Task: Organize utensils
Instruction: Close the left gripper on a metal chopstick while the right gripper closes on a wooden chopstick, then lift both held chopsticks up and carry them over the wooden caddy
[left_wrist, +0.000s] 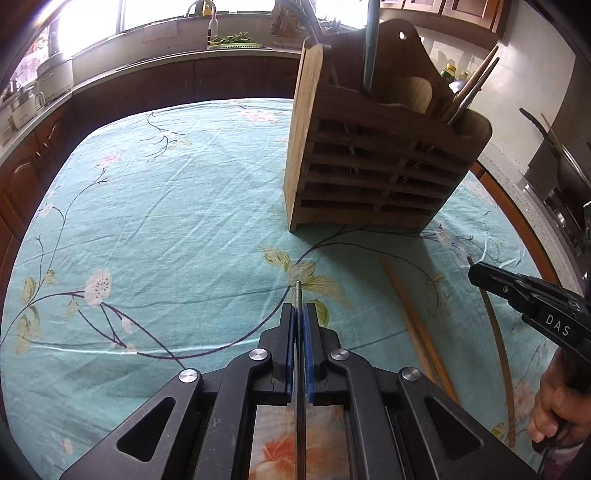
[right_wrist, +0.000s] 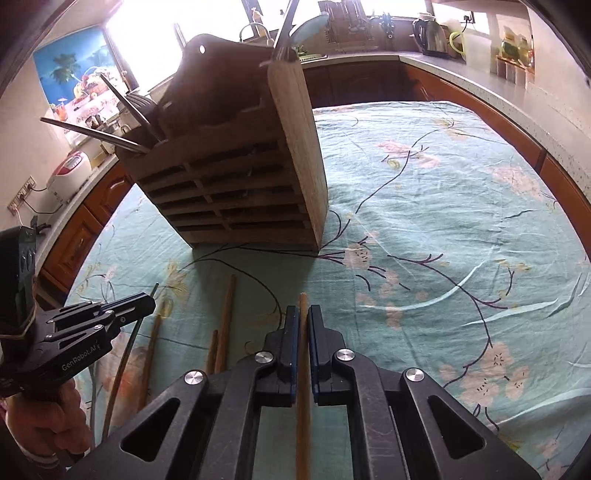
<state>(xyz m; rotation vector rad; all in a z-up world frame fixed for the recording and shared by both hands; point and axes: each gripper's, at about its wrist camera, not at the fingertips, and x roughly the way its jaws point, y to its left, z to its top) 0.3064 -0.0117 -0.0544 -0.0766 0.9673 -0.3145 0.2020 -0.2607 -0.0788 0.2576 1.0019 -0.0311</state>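
**Both grippers loaded, holder ahead**

The left gripper (left_wrist: 300, 314) is clamped on a thin metal chopstick (left_wrist: 299, 295), gripped near its tip so the dark shaft runs back under the fingers; that hold probably suits tipping it upright for a slot. Ahead of it stands the wooden holder (left_wrist: 369, 166) on the floral desk (left_wrist: 166, 203), with utensils sticking out of its top compartments. On the cloth to the right of the left gripper lie loose wooden chopsticks (left_wrist: 410, 306) and a dark curved stick (left_wrist: 498, 350), not yet sorted.

The right gripper (right_wrist: 303, 317) is pressed together on a wooden chopstick (right_wrist: 303, 306), held lengthwise and pointing toward the holder's front. The tall side wall of the holder and the handles leaning from its compartments likely crowd any approach from above. The two grippers sit near each other, so they could collide.
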